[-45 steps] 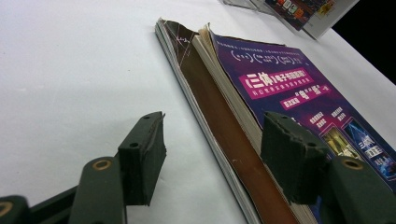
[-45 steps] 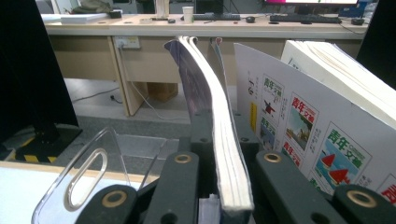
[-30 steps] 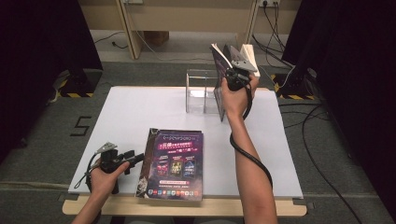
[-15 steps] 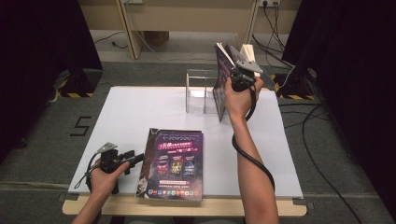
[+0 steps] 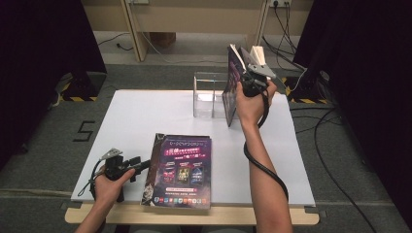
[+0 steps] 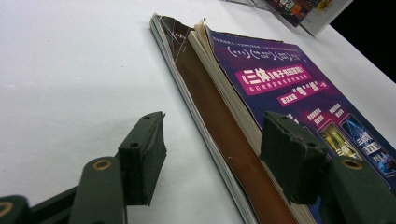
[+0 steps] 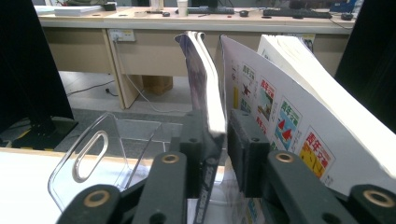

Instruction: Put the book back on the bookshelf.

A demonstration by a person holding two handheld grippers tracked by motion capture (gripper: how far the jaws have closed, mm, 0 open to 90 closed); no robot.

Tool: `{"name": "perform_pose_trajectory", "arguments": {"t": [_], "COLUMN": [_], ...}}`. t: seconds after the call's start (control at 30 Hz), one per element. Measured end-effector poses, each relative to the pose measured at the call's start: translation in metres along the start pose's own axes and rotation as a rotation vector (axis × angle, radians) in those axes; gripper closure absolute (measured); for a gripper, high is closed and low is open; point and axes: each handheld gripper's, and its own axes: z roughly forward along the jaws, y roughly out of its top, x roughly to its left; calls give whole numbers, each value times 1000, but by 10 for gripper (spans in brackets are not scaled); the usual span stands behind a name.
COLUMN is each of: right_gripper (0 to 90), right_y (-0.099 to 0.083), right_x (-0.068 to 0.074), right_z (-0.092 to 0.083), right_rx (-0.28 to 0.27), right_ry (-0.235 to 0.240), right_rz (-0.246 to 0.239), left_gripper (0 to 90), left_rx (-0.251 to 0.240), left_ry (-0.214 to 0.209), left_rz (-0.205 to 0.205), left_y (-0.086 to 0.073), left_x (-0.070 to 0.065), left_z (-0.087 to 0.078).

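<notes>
Up at the far edge of the table [image 5: 145,111], the right gripper [image 7: 215,140] has a thin magazine [image 7: 203,84] standing upright between its jaws; they've just been easing apart, and the cover sits against the left pad with a sliver of gap on the other side. A clear plastic holder [image 5: 206,92] stands just beside it, with another upright book [image 7: 289,116] leaning close by. Down by the near edge, the left gripper [image 6: 212,154] rests low with jaws wide apart, gripping nothing, straddling the spine of the book [image 5: 182,170] lying flat there.
</notes>
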Motion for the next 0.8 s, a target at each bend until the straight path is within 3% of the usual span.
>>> {"name": "perform_pose_trajectory", "arguments": {"t": [0.8], "right_gripper": [729], "right_y": [-10], "right_x": [-7], "right_z": [-22], "right_rx": [-19], "right_ry": [25], "right_rz": [1], "left_gripper": [390], "left_rx": [-6], "left_ry": [1], "left_rz": [9], "left_y": [0], "left_x": [-3], "left_z": [0]}}
